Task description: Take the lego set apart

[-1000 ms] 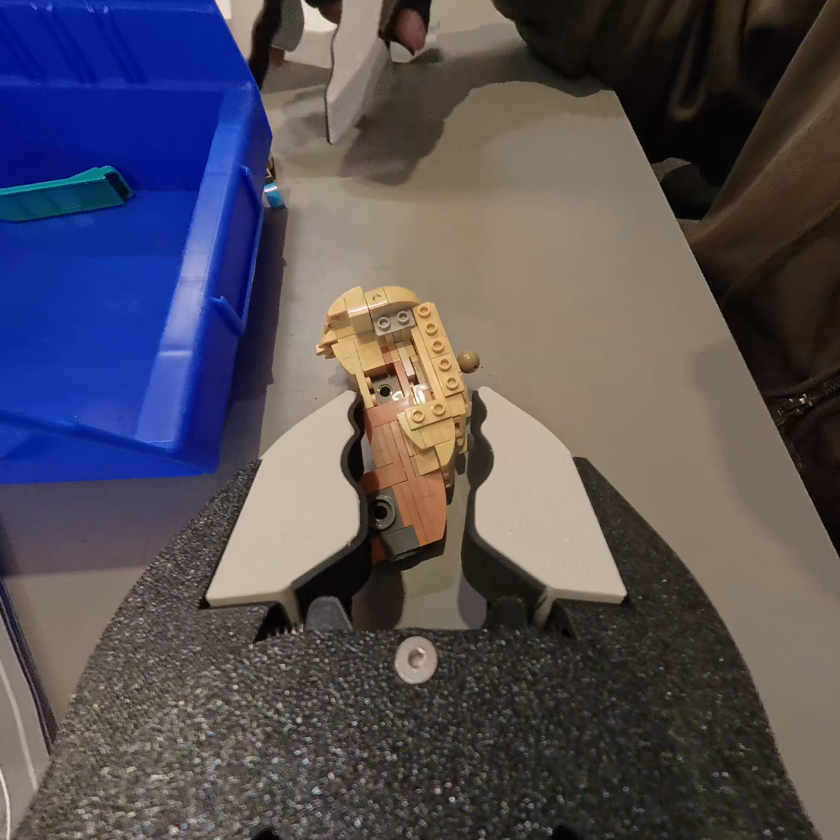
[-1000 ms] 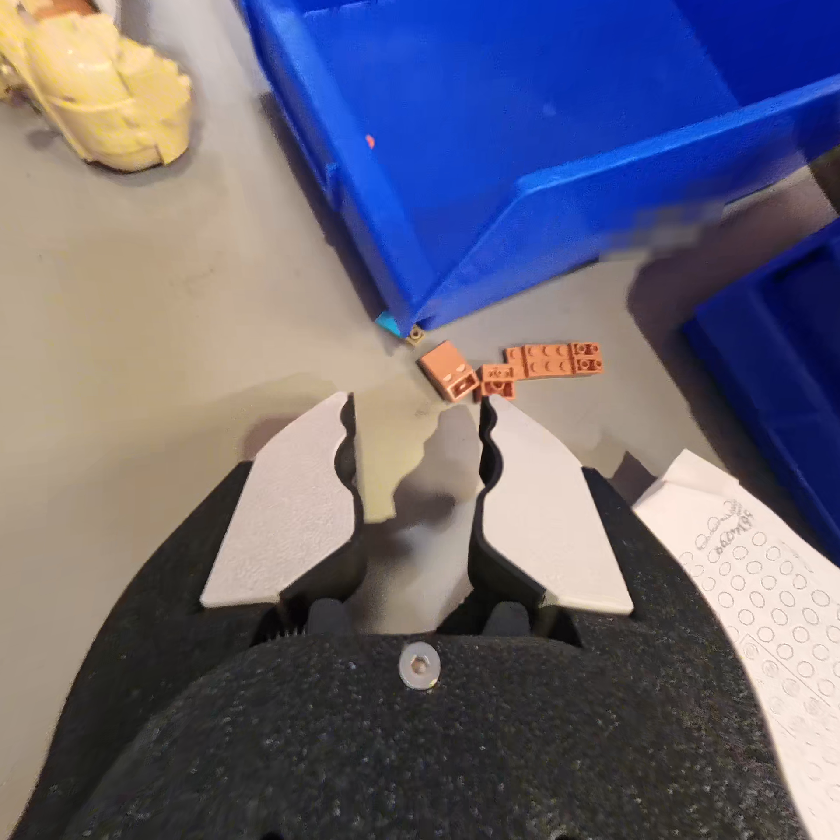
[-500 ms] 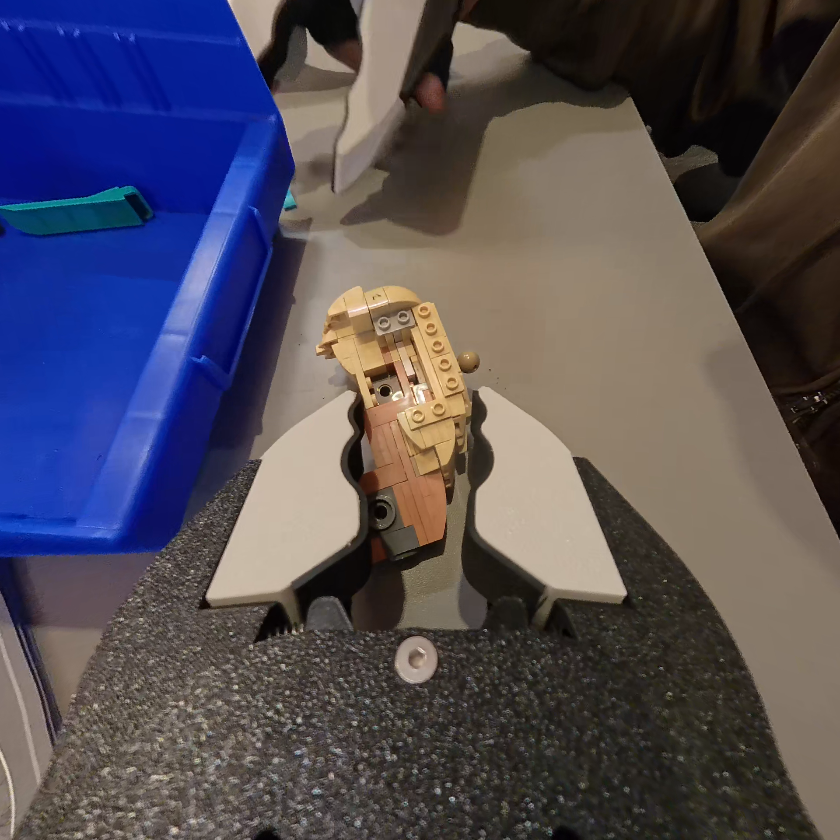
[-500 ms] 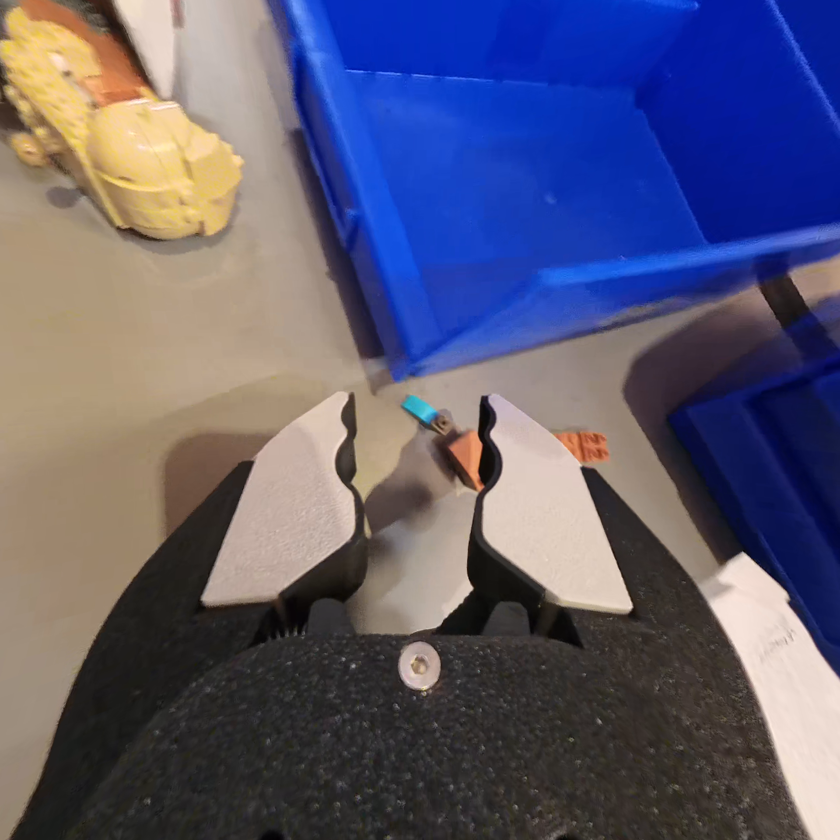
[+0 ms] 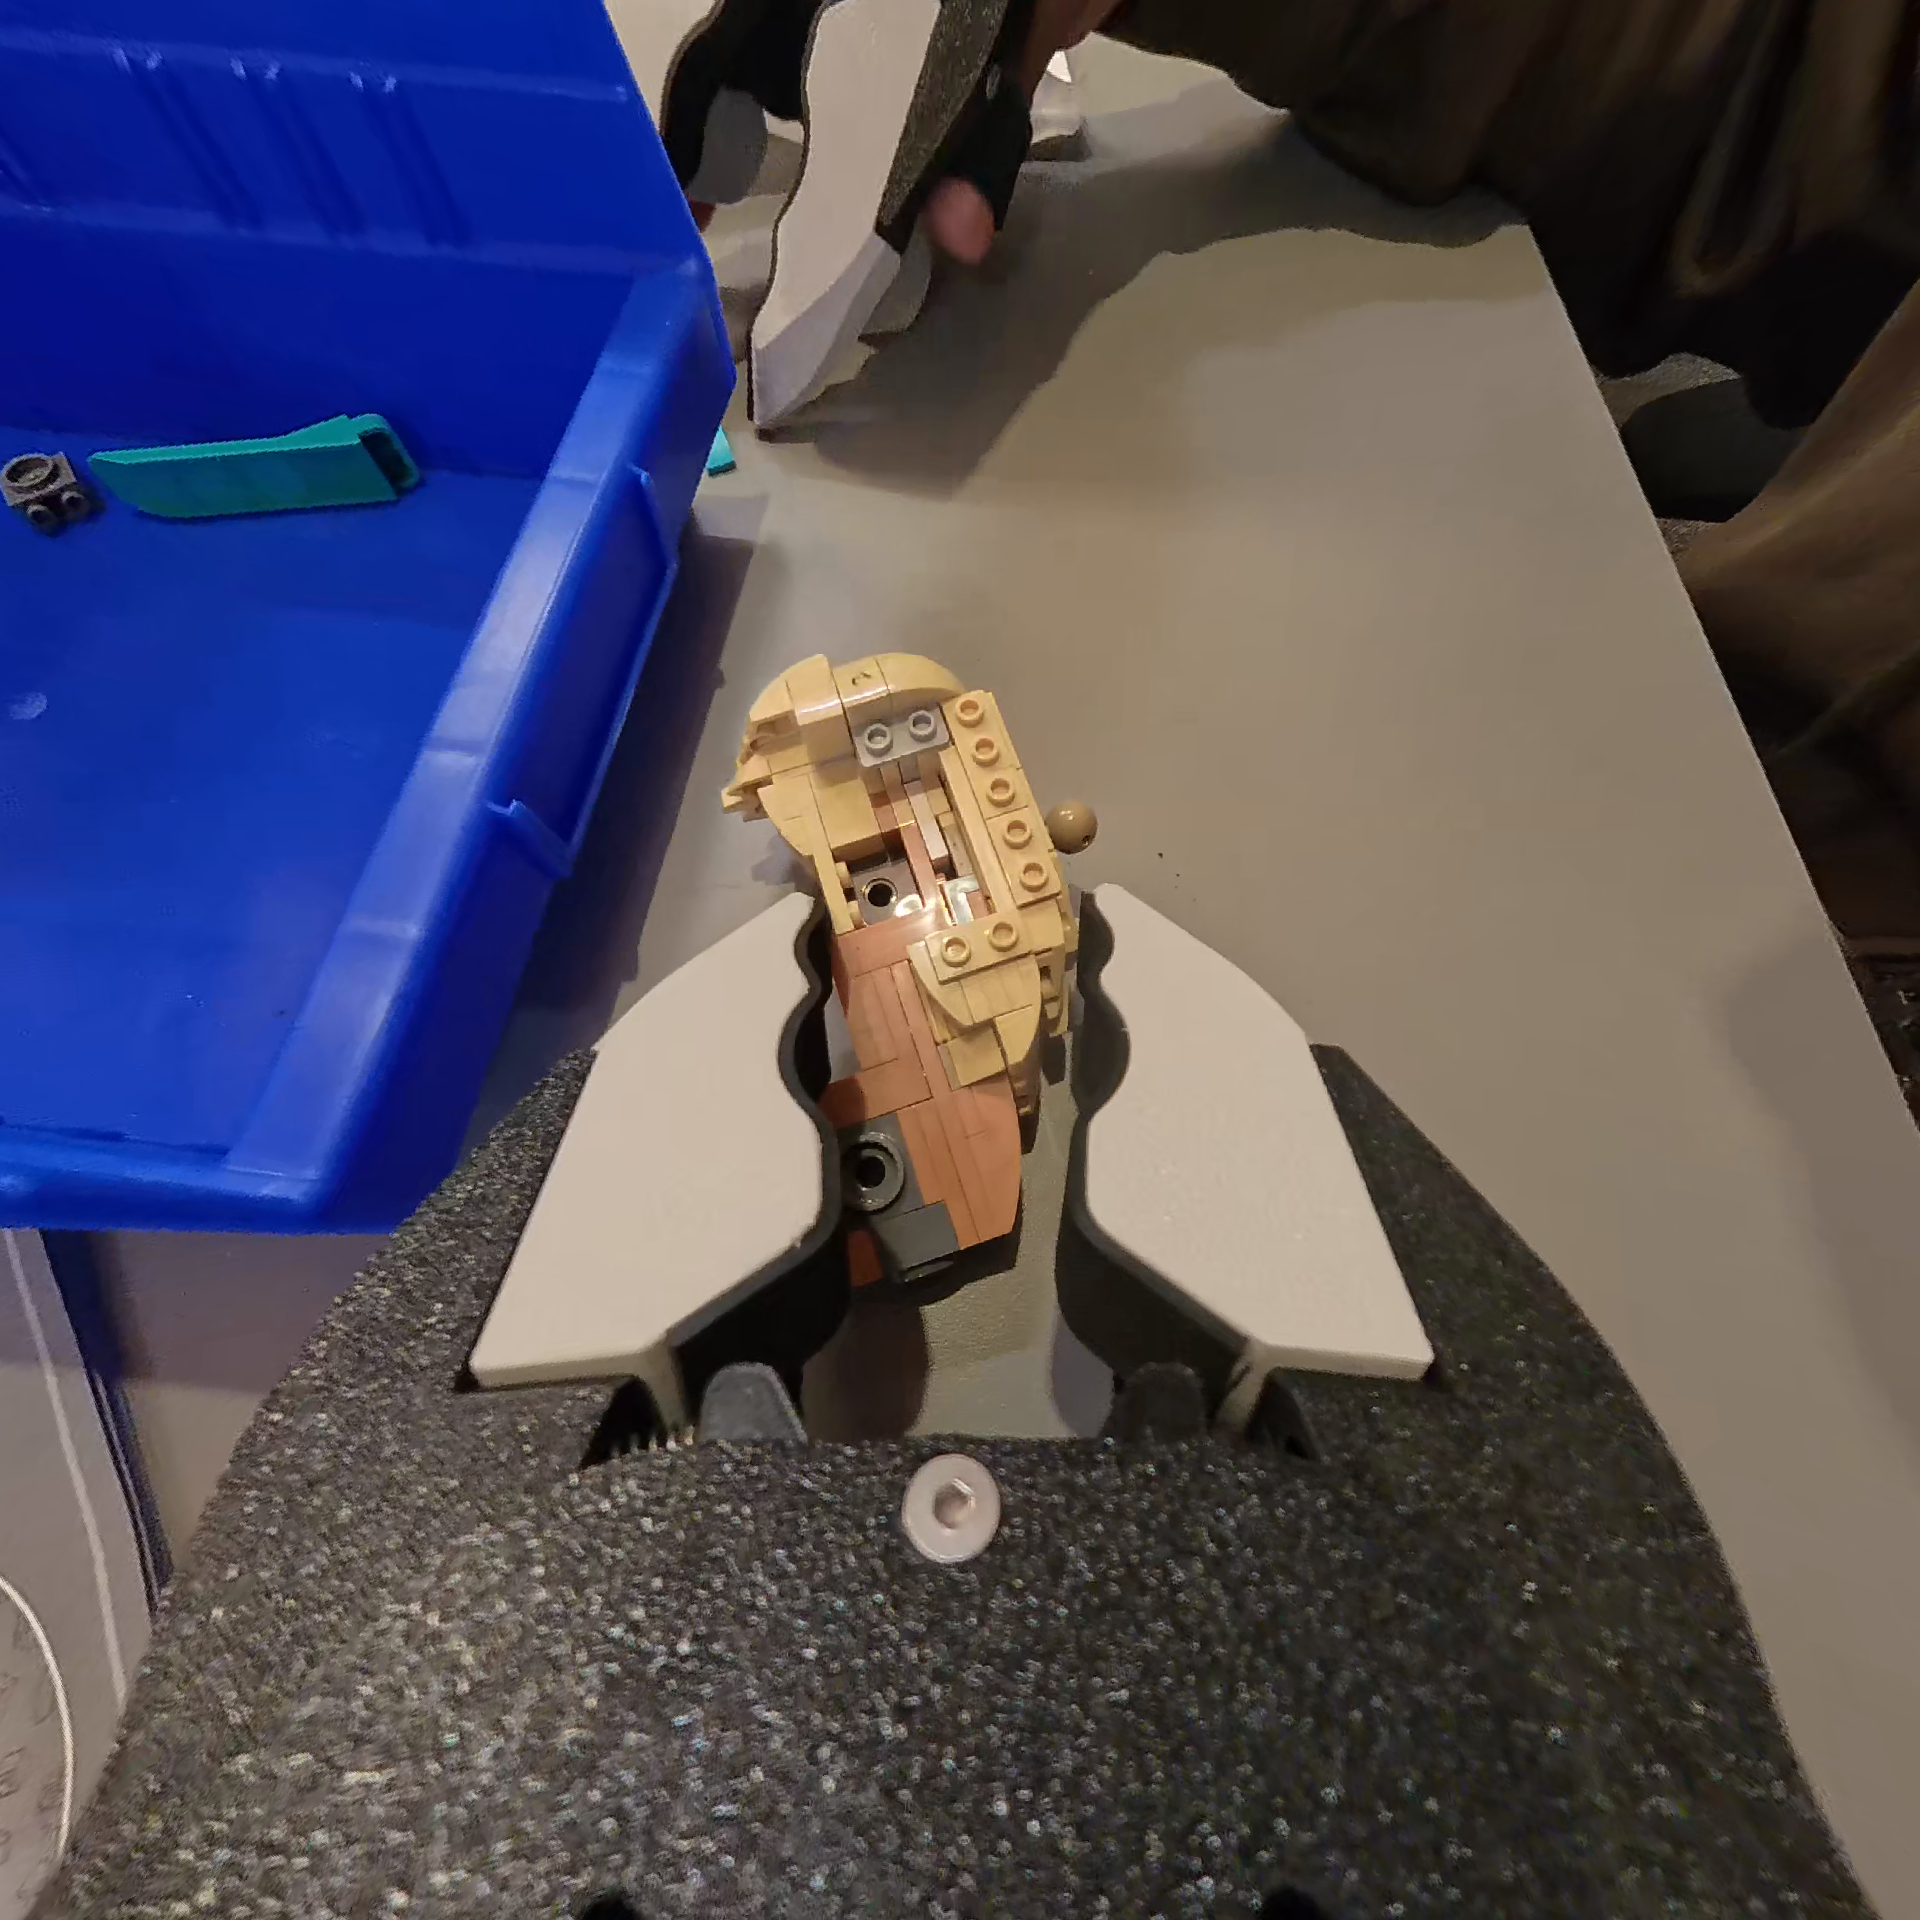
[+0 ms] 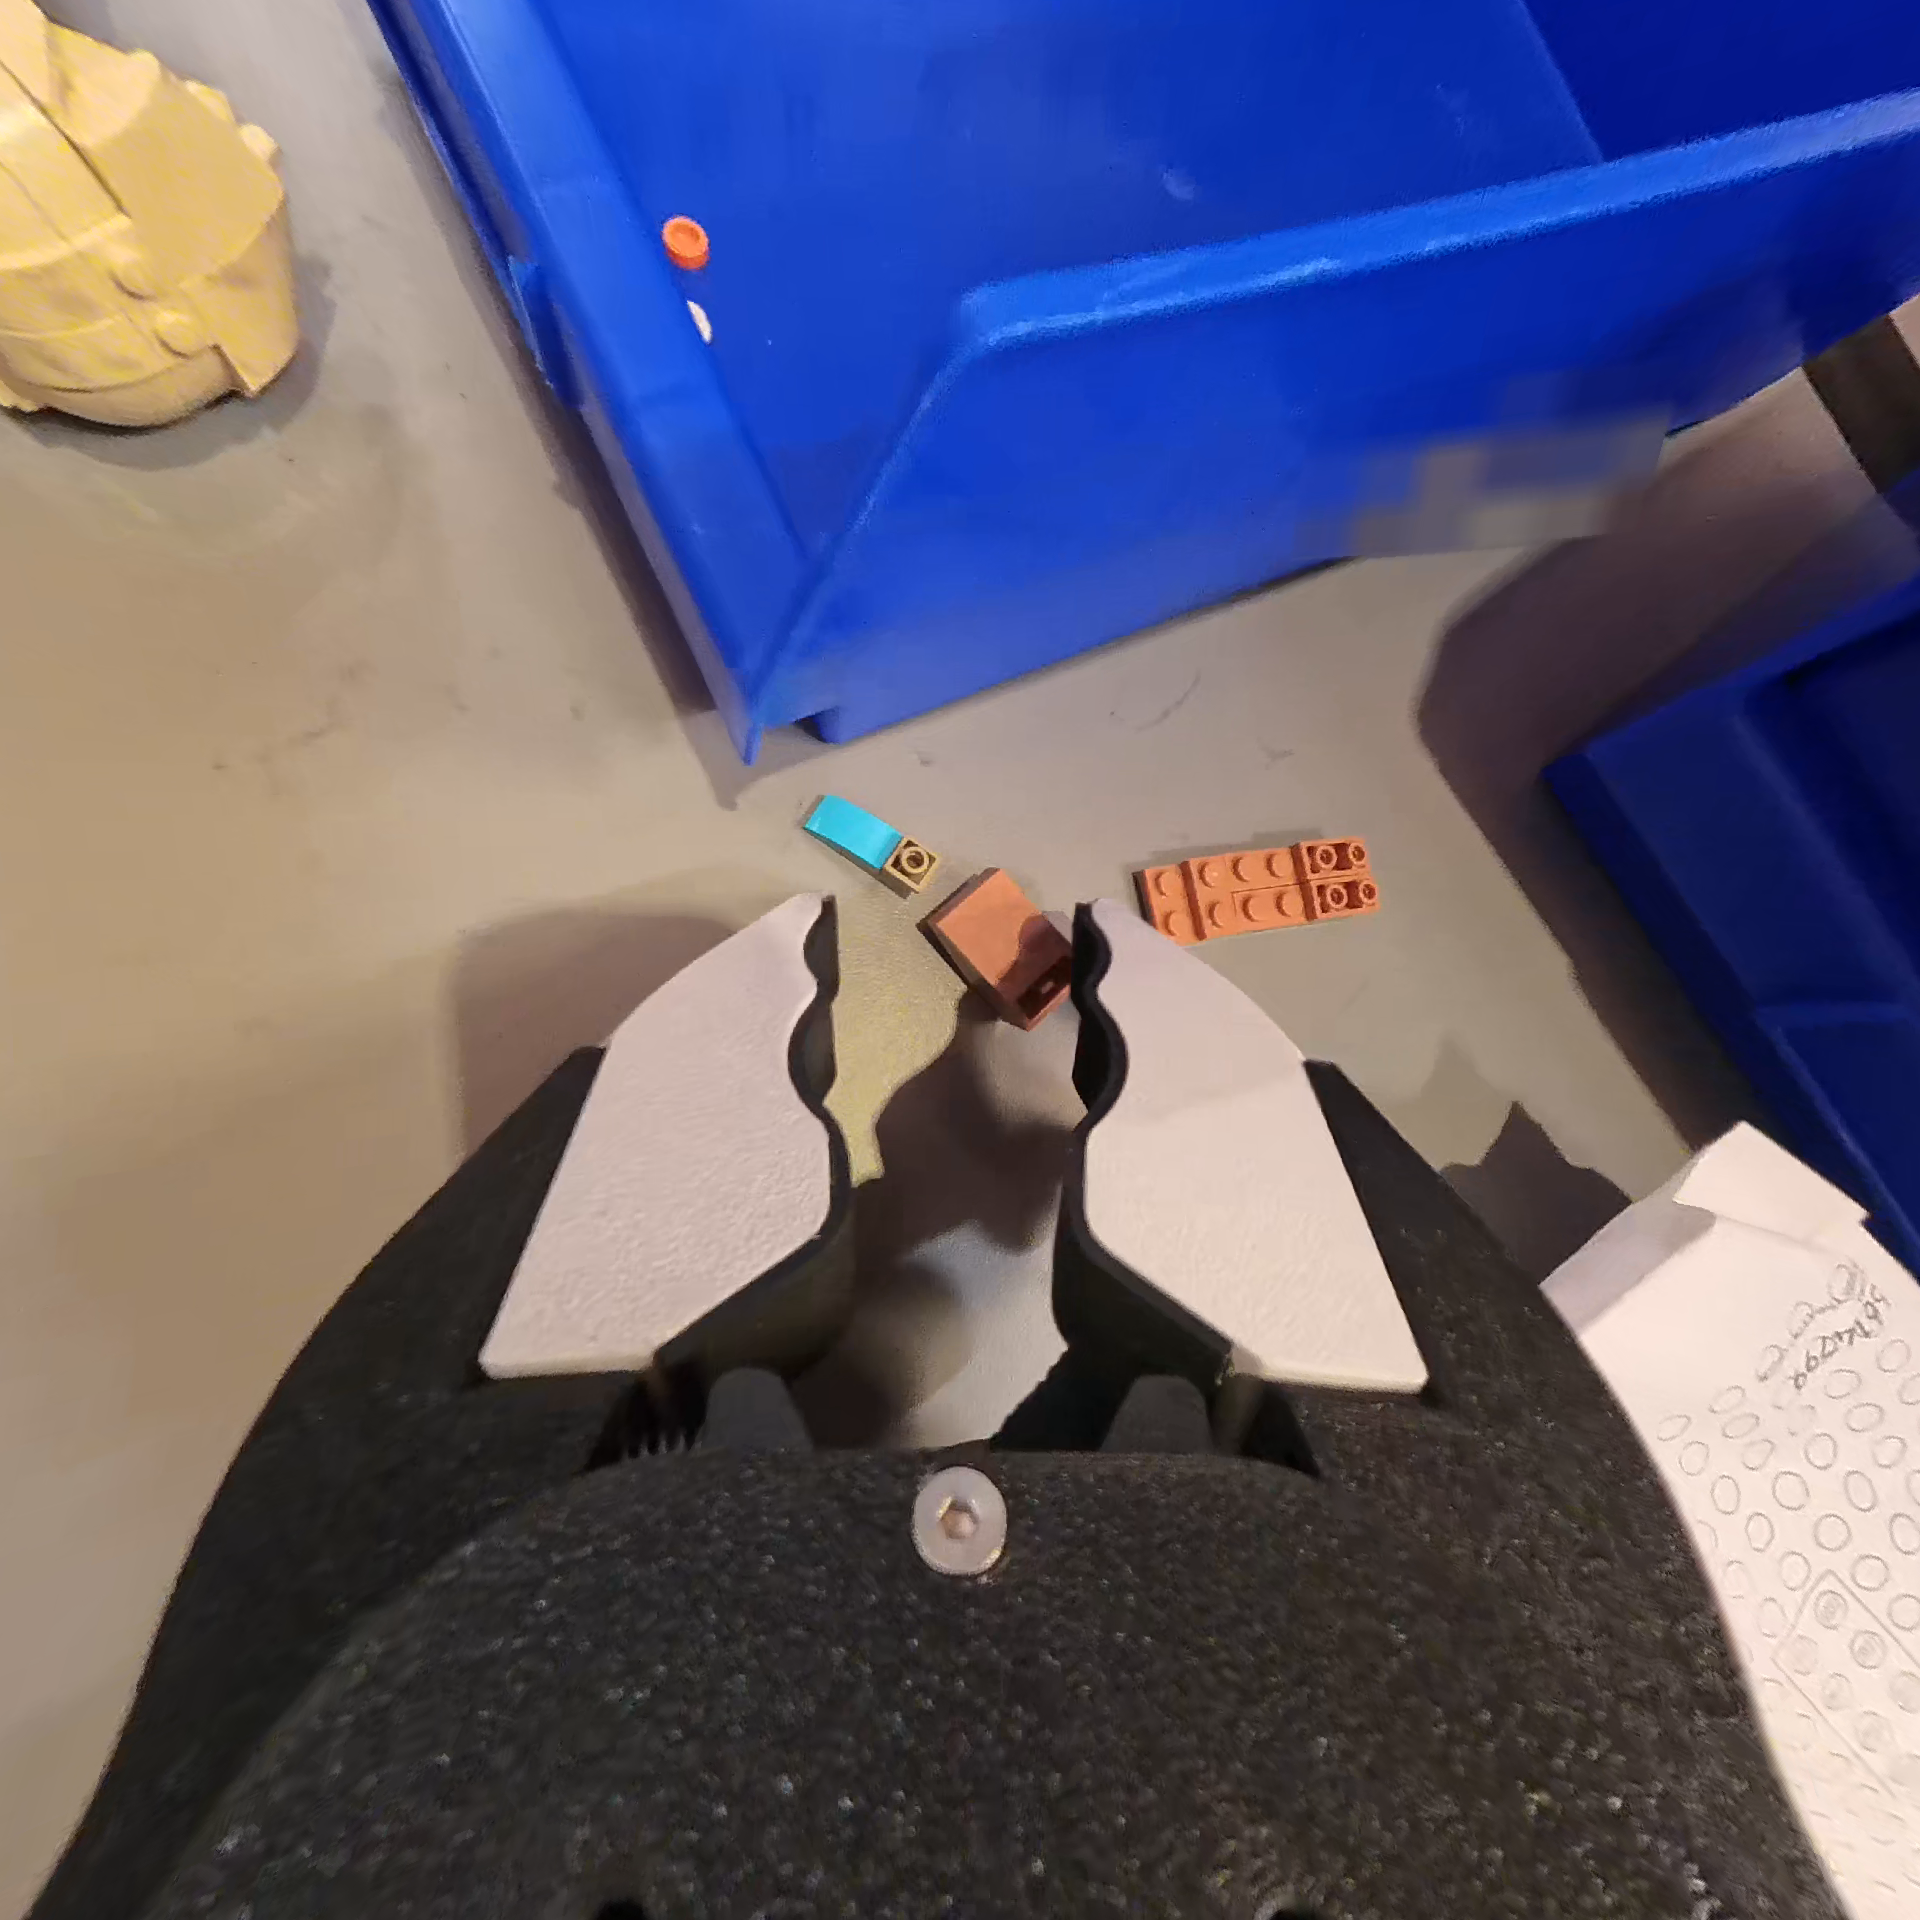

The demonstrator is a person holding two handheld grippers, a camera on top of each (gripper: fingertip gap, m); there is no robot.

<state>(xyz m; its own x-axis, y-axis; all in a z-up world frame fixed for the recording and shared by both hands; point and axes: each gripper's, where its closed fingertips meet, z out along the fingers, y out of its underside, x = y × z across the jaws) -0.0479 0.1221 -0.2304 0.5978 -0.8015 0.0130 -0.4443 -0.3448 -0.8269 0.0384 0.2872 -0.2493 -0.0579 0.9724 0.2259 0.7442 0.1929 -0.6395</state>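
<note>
The left gripper (image 5: 940, 914) was clamped on a tan and brown brick model (image 5: 925, 935): both pads pressed its brown and tan flanks, and its rounded tan nose stuck out well past the fingertips, above the grey table (image 5: 1299, 675). Just to that tool's left stood a blue bin (image 5: 343, 790), with a teal wedge-shaped tool (image 5: 249, 473) and a small dark grey piece (image 5: 42, 488) lying far inside it. Further ahead, the other gripper showed near the bin's far corner, held by a gloved hand (image 5: 966, 187).

The right gripper (image 6: 951, 935) stood partly open over the table, holding nothing. A small brown sloped brick (image 6: 997, 940) lay between its fingertips, close against the right pad, with a clear gap to the left one. Just ahead and left lay a teal curved piece joined to a tan stud piece (image 6: 873, 844); ahead and right, an orange plate assembly (image 6: 1257, 888). Beyond them sat the bin's front wall (image 6: 1195, 468), and far left the model's tan nose (image 6: 135, 239). A white perforated sheet (image 6: 1787, 1455) lay at the tool's right.

The risks, as I judge them: the brown brick sat skewed and off centre, so closing jaws could twist it or flick it toward the loose pieces. The model was gripped low with much overhang; a bump on the bin could shed bricks.
</note>
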